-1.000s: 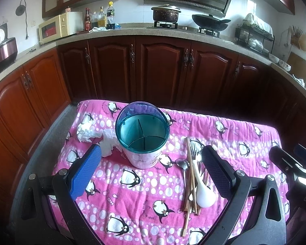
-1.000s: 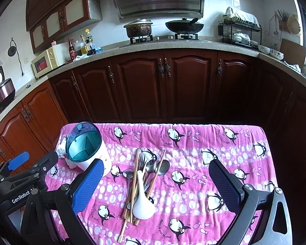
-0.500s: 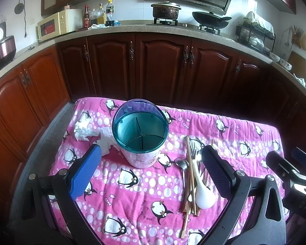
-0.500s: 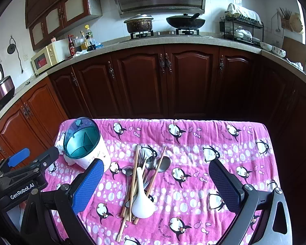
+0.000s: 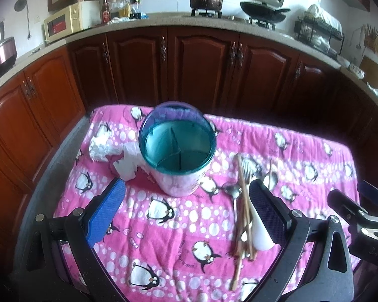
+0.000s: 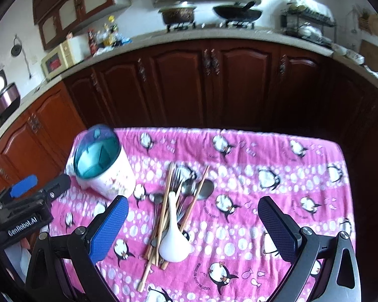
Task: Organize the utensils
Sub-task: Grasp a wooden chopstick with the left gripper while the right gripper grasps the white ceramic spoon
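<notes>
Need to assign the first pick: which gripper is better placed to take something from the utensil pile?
Probably right. The right gripper is open with the utensil pile between its fingers; the left gripper faces the holder.

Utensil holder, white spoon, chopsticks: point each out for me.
Utensil holder (image 5: 177, 148), left wrist view, on its teal divided inside.
White spoon (image 6: 174, 248), right wrist view, on its bowl.
Chopsticks (image 6: 163, 214), right wrist view, mid-shaft of the bundle.

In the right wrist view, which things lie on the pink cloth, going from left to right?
Utensil holder with teal rim → metal spoon → white ceramic spoon → bare pink penguin cloth. The chopsticks and forks overlap the spoons, so I leave them out.
</notes>
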Available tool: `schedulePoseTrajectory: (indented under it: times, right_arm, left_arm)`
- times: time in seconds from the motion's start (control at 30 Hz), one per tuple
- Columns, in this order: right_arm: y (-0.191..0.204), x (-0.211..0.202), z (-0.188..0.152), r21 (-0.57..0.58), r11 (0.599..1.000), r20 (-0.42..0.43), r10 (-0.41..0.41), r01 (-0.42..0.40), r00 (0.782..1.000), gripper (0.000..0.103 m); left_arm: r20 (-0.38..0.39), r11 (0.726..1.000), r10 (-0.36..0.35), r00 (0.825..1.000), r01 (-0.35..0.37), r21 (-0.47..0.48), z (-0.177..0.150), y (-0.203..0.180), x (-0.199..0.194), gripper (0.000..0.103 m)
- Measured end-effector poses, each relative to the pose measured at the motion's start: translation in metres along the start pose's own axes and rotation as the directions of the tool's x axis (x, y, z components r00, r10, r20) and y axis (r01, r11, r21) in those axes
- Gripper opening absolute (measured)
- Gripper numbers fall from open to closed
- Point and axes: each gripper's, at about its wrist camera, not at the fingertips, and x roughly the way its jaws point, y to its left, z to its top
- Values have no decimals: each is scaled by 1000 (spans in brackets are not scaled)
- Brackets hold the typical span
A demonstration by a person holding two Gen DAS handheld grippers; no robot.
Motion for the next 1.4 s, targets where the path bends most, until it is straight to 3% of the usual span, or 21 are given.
schedulePoseTrajectory:
  times: [0.07, 0.13, 0.2, 0.3, 0.63, 0.73, 0.97, 1.03, 1.17, 1.3, 1.4]
  right_arm:
    - [3, 21, -5, -31, 999, -40, 38, -39, 998, 86]
    - [7, 42, -9, -39, 995, -89, 86, -90, 992, 71]
    - [13, 66, -12, -35, 986, -142, 155, -161, 978, 52]
    - [18, 96, -14, -37, 979, -189, 190, -200, 963, 44]
    - [28, 178, -16, -39, 968, -334, 223, -250, 916, 22]
    - [31, 187, -17, -61, 968, -345, 207, -242, 916, 11]
    - [-11, 156, -18, 58, 960, -278, 280, -275, 919, 10]
    - [-28, 147, -21, 91, 961, -255, 277, -262, 927, 10]
    - [-59, 138, -28, 144, 962, -234, 261, -232, 937, 6]
    - [-77, 141, -32, 177, 962, -236, 246, -207, 940, 6]
    - [-84, 138, -35, 240, 937, -203, 303, -252, 931, 8]
  left_arm:
    - [-35, 1000, -22, 999, 22, 1, -5, 3, 10, 97]
    - [-62, 999, -43, 997, 43, -2, -9, 5, 18, 85]
    - [-93, 998, -56, 994, 57, 6, -13, 4, 26, 79]
    - [-118, 998, -66, 991, 68, 18, -17, 2, 34, 72]
    - [-144, 996, -78, 986, 81, 20, -11, 0, 49, 71]
    - [-142, 996, -65, 988, 72, 49, -7, -8, 53, 71]
    - [-153, 989, -95, 984, 112, 101, 1, -38, 65, 71]
    - [-153, 984, -96, 983, 117, 132, 4, -53, 69, 65]
    - [-147, 970, -89, 985, 119, 211, 8, -87, 78, 64]
    - [-215, 966, -130, 968, 172, 191, 14, -108, 105, 63]
    - [-260, 971, -129, 957, 175, 164, 17, -113, 128, 63]
